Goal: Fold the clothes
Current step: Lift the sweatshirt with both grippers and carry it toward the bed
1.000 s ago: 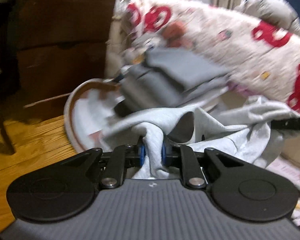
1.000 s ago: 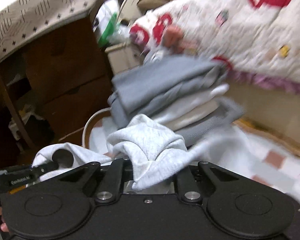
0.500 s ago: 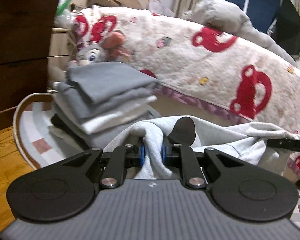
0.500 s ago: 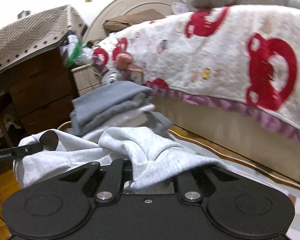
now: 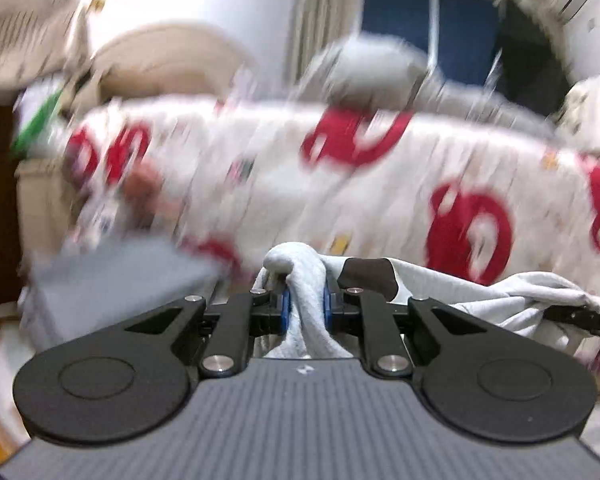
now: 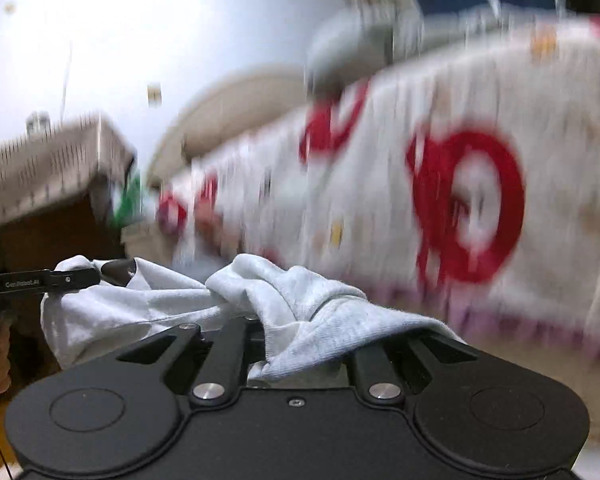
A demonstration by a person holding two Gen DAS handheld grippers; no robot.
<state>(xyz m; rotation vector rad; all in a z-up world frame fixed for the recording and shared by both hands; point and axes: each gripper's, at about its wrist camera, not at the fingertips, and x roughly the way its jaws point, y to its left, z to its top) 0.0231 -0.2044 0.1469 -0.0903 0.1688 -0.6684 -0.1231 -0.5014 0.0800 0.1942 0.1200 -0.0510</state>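
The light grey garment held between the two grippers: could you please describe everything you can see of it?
The light grey garment looks like soft knitted sweatshirt cotton, with a ribbed edge draped over the right gripper. It is crumpled and unfolded, stretched loosely between both grippers in front of the bed's red-patterned quilt. The left gripper is shut on a bunched fold between its blue pads; the right gripper's jaws are hidden under the cloth it carries. Whether any of it rests on something below cannot be seen.

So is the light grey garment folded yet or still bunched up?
Bunched, not folded. The grey garment hangs crumpled between the left gripper and right gripper, both clamped on it.
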